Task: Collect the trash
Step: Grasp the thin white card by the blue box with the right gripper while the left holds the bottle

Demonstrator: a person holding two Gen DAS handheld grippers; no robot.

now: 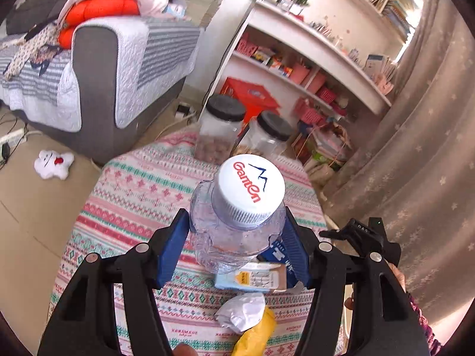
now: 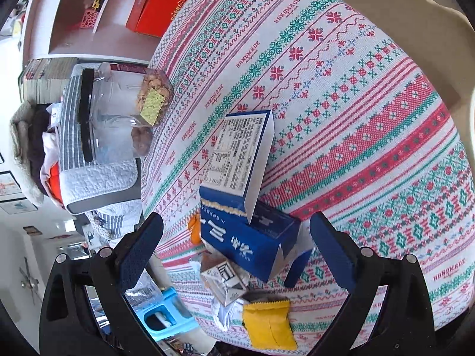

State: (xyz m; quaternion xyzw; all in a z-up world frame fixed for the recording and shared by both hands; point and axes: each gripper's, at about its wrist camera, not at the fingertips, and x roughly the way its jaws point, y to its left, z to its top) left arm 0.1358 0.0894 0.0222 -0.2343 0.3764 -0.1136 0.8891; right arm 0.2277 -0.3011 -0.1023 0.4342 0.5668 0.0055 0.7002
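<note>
meanwhile the left tool [image 1: 237,234] is clamped on a clear crumpled plastic bottle with a white cap [image 1: 237,216], held above the patterned cloth-covered desk [image 1: 133,195]. the right tool [image 2: 237,237] stands open around a torn blue cardboard box [image 2: 246,231] lying on the desk, beside a yellow wrapper [image 2: 268,323].

left gripper [image 1: 237,231]: blue pads clamped on both sides of a clear bottle [image 1: 237,222], held upright
right gripper [image 2: 236,243]: jaws spread wide, gripping nothing, angled down

clear crinkled plastic bottle [image 1: 234,237], woven tablecloth [image 1: 133,195]
</note>
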